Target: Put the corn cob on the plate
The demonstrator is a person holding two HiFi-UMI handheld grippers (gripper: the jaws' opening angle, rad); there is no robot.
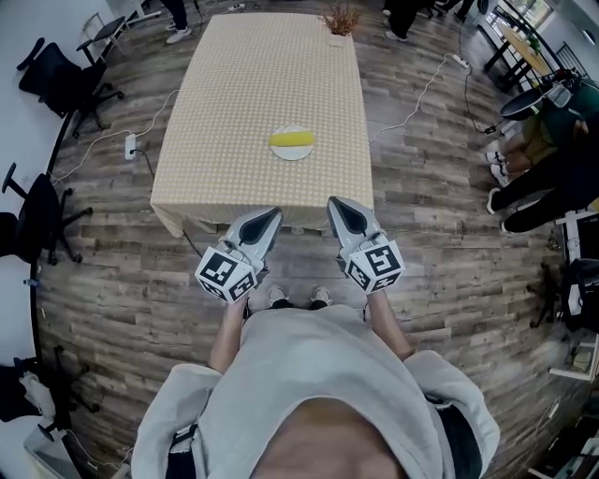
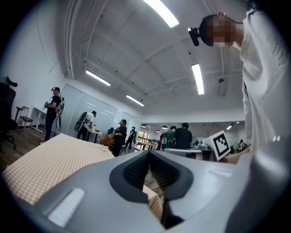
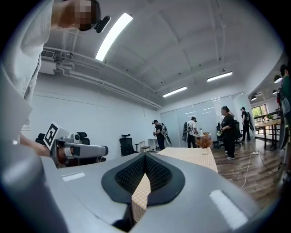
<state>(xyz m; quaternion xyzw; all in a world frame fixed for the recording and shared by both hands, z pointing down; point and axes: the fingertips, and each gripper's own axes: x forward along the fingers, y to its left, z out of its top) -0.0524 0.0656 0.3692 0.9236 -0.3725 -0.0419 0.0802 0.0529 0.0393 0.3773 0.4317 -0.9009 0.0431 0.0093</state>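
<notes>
- Left gripper (image 2: 149,157) first: its fingers (image 2: 134,173) are closed tip to tip, and we see only checked cloth through the slit below the tips, so nothing is held.
- Same on the right gripper (image 3: 144,159). Its fingers (image 3: 159,175) are pressed together and empty.
- Both grippers point level toward the plate (image 1: 292,157) and sit well short of it, off the near edge of the counter (image 1: 253,84). They're side by side in front of the person's body, over the wooden floor.
- And there's the corn cob (image 1: 292,139), lying on the plate already, lengthwise across it, yellow on white.
- The plate sits near the middle of the cloth. As we read it, the placing looks done and the hands are clear of it.
- If we had to pick it up again, we'd expect a firm, fairly light cob. It's round enough to roll, but the bumpy kernels should give the fingers some bite.
- We'd take it across the middle, fingers on either side of its short width, not at the tapering ends.
- A hard squeeze could bruise the kernels, and a nudge could slide the plate on the cloth.
- Beyond the plate, a small dried plant (image 1: 341,19) stands at the far end of the counter.
- Left of the plate, off the counter, a power strip (image 1: 130,145) lies on the floor.
</notes>
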